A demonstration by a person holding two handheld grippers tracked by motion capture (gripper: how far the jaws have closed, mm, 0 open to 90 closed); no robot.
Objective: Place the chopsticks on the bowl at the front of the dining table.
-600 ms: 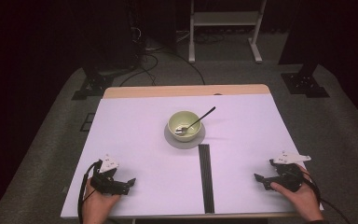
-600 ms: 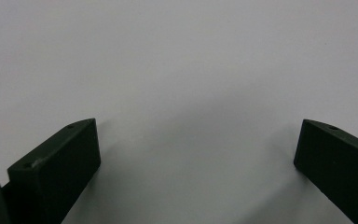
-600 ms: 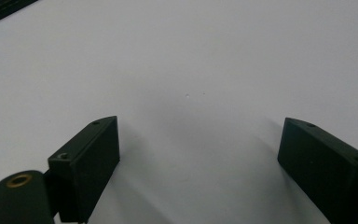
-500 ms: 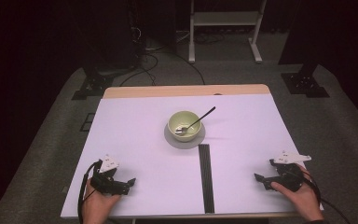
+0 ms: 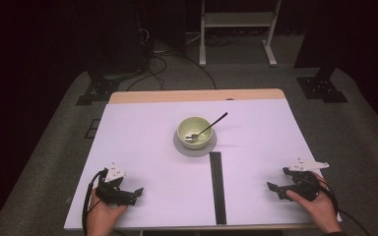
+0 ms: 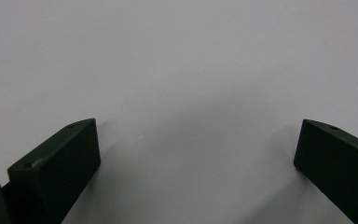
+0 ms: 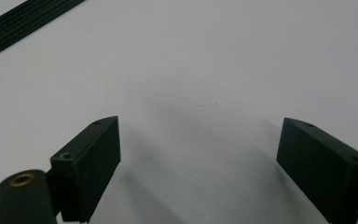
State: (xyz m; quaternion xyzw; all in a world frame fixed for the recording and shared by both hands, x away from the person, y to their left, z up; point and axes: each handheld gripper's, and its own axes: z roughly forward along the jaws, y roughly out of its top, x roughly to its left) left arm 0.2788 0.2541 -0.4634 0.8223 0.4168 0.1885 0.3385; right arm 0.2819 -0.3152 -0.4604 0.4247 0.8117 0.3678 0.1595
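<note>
Resting low at the near corners of the white bench (image 5: 142, 132), left tongs (image 5: 137, 192) and right tongs (image 5: 271, 189) both gape wide, holding nothing. Pale green bowl (image 5: 194, 130) on a grey round mat (image 5: 179, 145) sits mid-bench, well apart from both, metal spoon (image 5: 207, 128) leaning inside. Ribbed black strip (image 5: 217, 186) lies nearer the right tongs.

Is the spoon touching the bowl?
Touching. In the high view the spoon lies with its scoop end inside the green bowl, and its handle leans on the rim, sticking out toward the far right.
</note>
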